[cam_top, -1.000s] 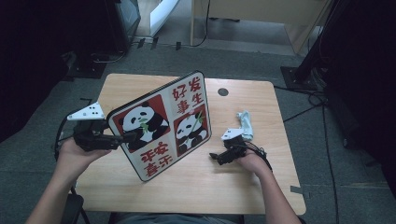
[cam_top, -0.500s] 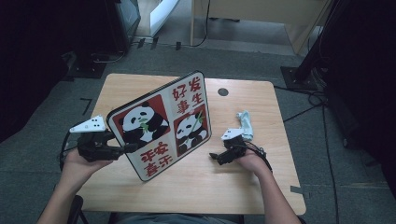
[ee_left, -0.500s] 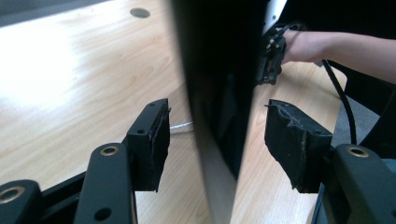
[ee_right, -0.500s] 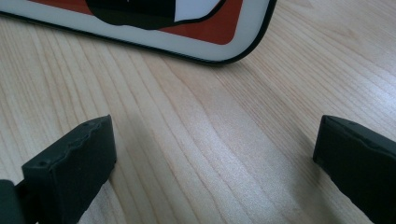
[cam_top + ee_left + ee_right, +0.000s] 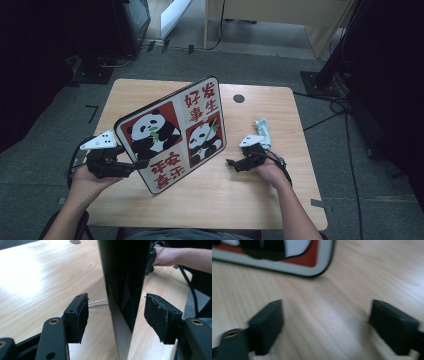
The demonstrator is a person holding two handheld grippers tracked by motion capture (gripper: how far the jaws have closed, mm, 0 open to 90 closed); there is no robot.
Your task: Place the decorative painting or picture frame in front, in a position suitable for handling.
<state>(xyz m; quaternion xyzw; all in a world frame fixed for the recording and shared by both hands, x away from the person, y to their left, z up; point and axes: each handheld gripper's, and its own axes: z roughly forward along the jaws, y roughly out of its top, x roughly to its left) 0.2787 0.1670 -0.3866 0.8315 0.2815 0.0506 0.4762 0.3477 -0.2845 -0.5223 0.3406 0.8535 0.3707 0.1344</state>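
A panda picture board [image 5: 172, 135] is standing tilted on the wooden worktop [image 5: 260, 205], near its middle, bottom edge resting on the wood. The left claw [image 5: 140, 164] is straddling the board's left edge: in the left gripper view the dark back panel [image 5: 125, 285] is sitting between the two pads [image 5: 81, 315], with a gap on each side, so the claw is open around it and not pinching yet; its jaws have just been opening a little. A thin wire stand [image 5: 98, 303] is poking out behind the board. The right claw [image 5: 231, 162] is resting low on the worktop just right of the board, nothing between its jaws, which are apart and have just been closing somewhat; the board's rounded corner [image 5: 322, 267] is lying ahead of it. A crumpled white cloth [image 5: 262, 131] is lying beyond the right hand [image 5: 270, 170].

The board is looking stiff, flat, glossy, likely light but slippery and prone to tipping. Best hold: the side edge, mid-height, pads flat on both faces.
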